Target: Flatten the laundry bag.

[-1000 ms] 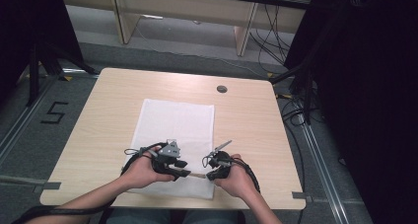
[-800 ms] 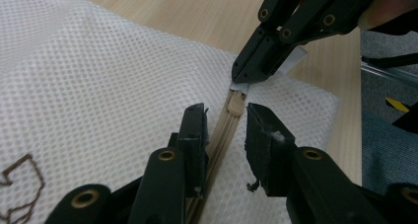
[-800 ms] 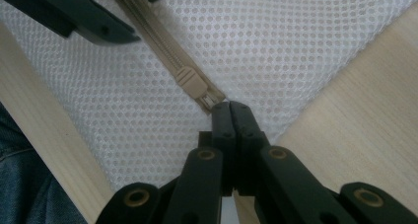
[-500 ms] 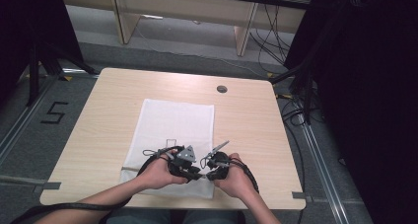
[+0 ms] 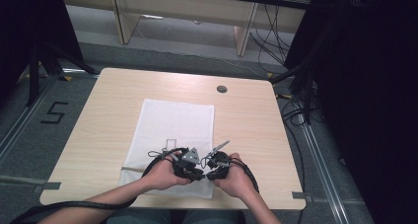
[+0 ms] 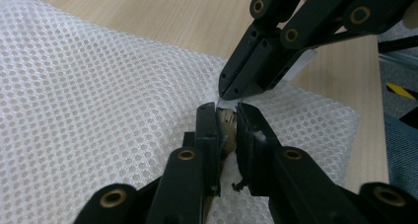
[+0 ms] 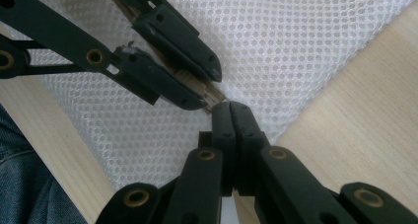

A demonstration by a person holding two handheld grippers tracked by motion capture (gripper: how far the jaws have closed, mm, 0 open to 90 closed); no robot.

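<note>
The left tongs [image 6: 226,116] have just been closing and now pinch a small wooden piece [image 6: 226,124] between their pads, held low over a white mesh cloth [image 6: 98,95], apparently so that the piece stays steady while the other hand works at its end. The right tongs [image 6: 227,93] come in from 1 o'clock in the left gripper view with their jaws pressed fully together. Their tip meets the free end of the wooden piece, where a pale sliver shows, though what that sliver is cannot be told. Tip to tip, the pair look set to pass the piece across or to tease something off it, a judgement only. Seen from above, the two tools crowd together at the 6 o'clock edge of the cloth, the person's left hand [image 5: 165,174] and right hand [image 5: 236,177] nearly touching, forearms entering from the bottom. Working this close to the body probably gives the finest control over so small a thing. The cloth lies flat down the middle of the pale wooden counter [image 5: 256,130], likely there to stop a dropped piece from rolling or bouncing away. A round cable port [image 5: 222,89] sits at 1 o'clock on the counter, well apart from the work, and a painted figure five [image 5: 53,113] marks the floor at 9 o'clock.
</note>
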